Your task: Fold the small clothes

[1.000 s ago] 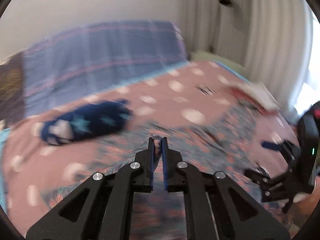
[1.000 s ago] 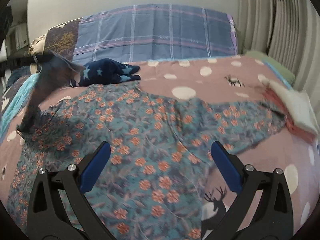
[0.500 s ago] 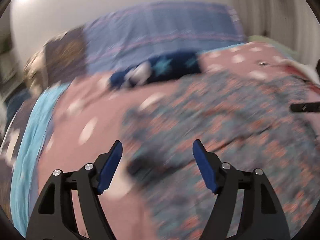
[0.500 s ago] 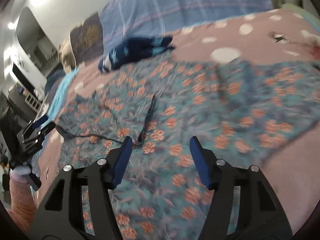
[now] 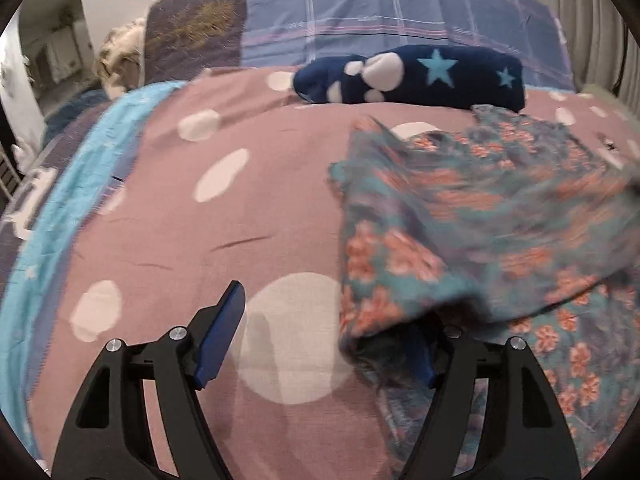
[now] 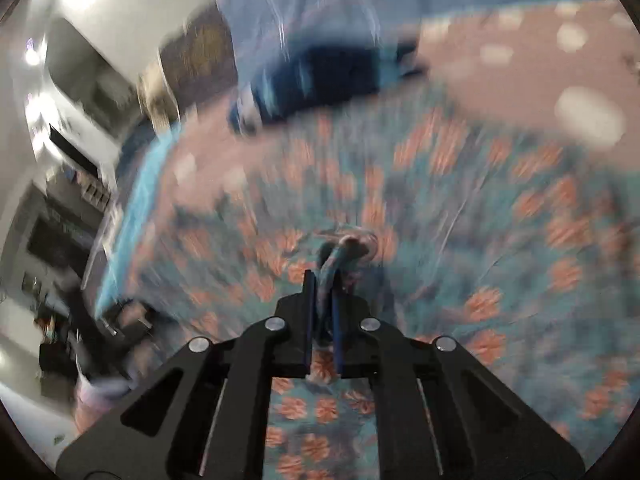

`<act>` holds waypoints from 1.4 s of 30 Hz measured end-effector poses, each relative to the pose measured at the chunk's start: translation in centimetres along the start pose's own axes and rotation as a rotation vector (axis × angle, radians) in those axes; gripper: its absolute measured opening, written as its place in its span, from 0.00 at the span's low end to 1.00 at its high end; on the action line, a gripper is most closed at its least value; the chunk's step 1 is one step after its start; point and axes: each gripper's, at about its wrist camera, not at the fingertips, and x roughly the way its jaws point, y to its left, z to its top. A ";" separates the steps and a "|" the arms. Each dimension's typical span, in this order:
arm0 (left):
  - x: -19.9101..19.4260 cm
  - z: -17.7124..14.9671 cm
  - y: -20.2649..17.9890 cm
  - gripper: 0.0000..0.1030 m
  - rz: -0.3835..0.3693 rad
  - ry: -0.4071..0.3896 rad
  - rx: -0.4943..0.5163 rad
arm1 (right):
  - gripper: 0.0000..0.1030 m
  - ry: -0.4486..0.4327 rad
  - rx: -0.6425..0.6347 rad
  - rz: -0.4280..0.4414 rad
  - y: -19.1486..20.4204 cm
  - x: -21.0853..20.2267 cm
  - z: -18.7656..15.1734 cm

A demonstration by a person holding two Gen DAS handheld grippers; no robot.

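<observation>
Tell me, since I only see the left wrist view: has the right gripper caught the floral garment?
Observer: Yes. The right gripper has just been closing and is now shut on a bunched fold of the floral garment.
Operator: Deep in the fingers, or only at the tips?
Observer: Deep. The fold runs down between both fingers, and a tuft pokes out past the tips.

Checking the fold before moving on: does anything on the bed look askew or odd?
The floral garment lies rumpled, its left edge flopped over onto the right finger of the open left gripper. The right gripper is shut on a bunched pinch of it. The star-patterned item simply lies behind.
</observation>
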 end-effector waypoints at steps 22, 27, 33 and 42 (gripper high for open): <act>-1.7 -0.6 4.8 0.26 -0.350 0.028 -0.262 | 0.34 0.063 -0.380 -0.075 10.6 1.0 3.1; 1.1 -0.8 3.2 0.27 -0.450 0.065 -0.261 | 0.34 0.190 -0.544 -0.033 19.7 9.3 3.6; 1.1 -1.9 3.7 0.30 -0.514 0.027 -0.276 | 0.43 0.283 -0.652 -0.072 24.0 17.3 3.2; 0.3 -2.4 3.7 0.01 -0.493 0.010 -0.251 | 0.02 0.270 -0.721 -0.164 25.8 23.0 2.2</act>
